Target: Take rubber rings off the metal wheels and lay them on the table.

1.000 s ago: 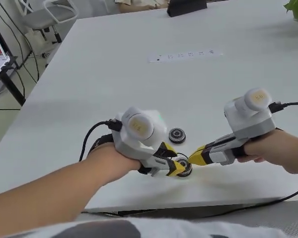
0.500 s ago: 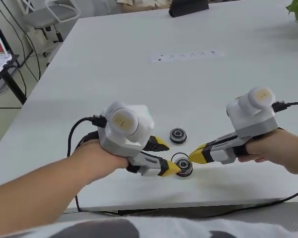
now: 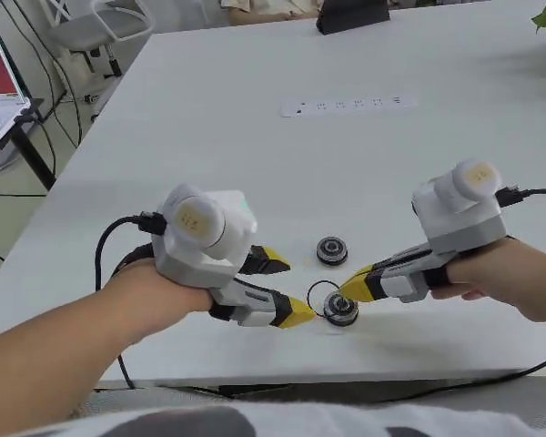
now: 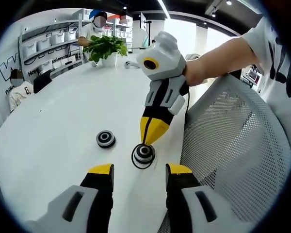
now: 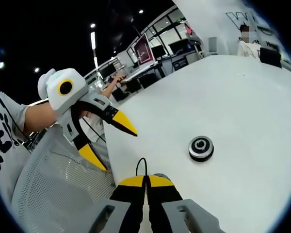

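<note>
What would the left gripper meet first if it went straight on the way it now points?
Most likely the rubber ring lying loose around the nearer metal wheel, dead ahead between its open jaws. The right gripper sits at that wheel's far side.

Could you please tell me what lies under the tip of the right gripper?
A metal wheel sits on the table under the right gripper, with a thin rubber ring loose against it. The shut jaws cover the spot where tip, ring and wheel meet.

white table (image 3: 209, 109) | far wheel (image 3: 331, 249) | near wheel (image 3: 340, 310), rubber ring (image 3: 310, 296) looped loose at it | power strip (image 3: 348, 105) mid-table
</note>
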### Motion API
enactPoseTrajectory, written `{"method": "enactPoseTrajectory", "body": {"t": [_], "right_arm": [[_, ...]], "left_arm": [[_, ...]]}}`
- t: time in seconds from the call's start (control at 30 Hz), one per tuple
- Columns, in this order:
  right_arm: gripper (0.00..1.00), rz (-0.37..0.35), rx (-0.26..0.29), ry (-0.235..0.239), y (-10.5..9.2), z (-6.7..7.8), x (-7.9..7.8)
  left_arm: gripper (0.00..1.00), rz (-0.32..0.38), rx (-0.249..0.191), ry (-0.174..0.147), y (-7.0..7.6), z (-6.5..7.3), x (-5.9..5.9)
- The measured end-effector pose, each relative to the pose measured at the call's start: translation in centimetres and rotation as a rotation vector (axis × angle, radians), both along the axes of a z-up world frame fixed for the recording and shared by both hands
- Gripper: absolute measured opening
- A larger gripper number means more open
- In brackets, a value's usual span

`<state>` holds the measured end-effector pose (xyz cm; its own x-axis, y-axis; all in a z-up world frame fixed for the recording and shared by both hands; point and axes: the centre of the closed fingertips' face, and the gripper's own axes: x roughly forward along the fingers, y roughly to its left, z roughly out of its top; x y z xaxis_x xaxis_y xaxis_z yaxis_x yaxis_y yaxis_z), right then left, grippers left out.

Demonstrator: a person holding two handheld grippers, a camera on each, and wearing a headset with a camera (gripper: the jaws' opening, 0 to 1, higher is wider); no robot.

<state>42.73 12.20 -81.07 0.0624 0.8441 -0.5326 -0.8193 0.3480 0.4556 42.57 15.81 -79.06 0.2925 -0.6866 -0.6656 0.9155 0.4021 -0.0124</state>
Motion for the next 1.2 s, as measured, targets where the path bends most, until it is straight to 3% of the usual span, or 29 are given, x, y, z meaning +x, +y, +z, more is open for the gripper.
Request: {"method": "enactPoseTrajectory", "body": {"t": [0.67,1.2], "right_arm": [[0.00,0.050,0.001,-0.006,3.4,-0.2,-0.2],[0.00,0.048,-0.041,-0.028,4.7,-1.8,0.5]], "left_arm": [[0.46,0.073,0.000,-0.003,4.0,1.0,-0.1],[0.48,0.092,0.008,-0.003,5.2,1.0,-0.4]]}}
